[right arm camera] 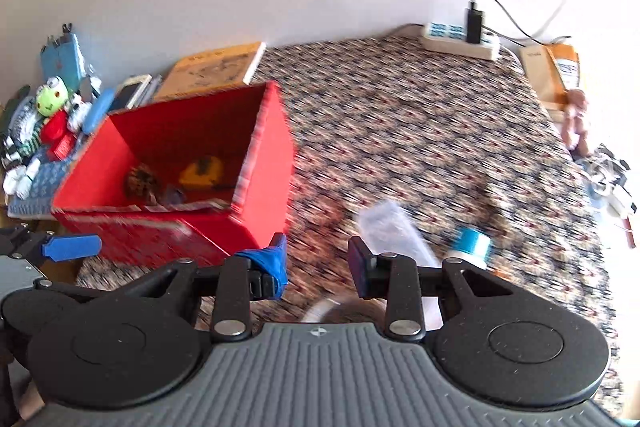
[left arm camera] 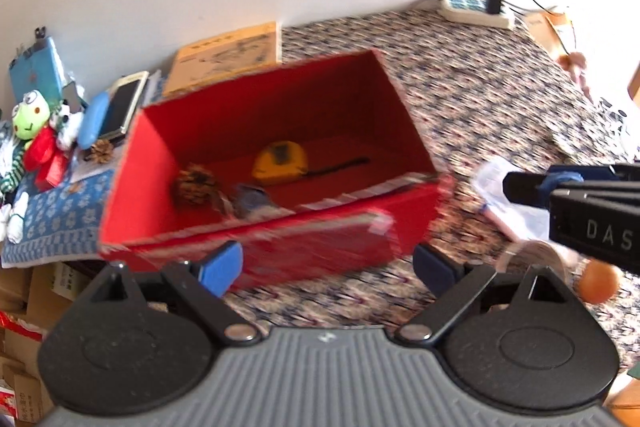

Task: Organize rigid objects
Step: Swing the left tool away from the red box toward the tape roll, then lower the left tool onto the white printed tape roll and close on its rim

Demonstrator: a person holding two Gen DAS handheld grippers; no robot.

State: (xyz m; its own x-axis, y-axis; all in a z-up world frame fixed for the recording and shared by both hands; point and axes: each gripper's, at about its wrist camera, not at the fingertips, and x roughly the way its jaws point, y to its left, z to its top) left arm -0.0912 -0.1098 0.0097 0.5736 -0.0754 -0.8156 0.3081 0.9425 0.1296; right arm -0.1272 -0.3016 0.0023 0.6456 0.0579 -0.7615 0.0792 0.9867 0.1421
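right gripper (left arm camera: 592, 211) marked "DAS", red box (left arm camera: 280, 147)

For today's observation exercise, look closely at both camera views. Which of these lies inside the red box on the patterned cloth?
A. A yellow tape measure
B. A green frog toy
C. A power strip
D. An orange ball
A: a yellow tape measure lies on the floor of the red box, beside a pine cone; the frog toy, power strip and orange ball all sit outside the box.
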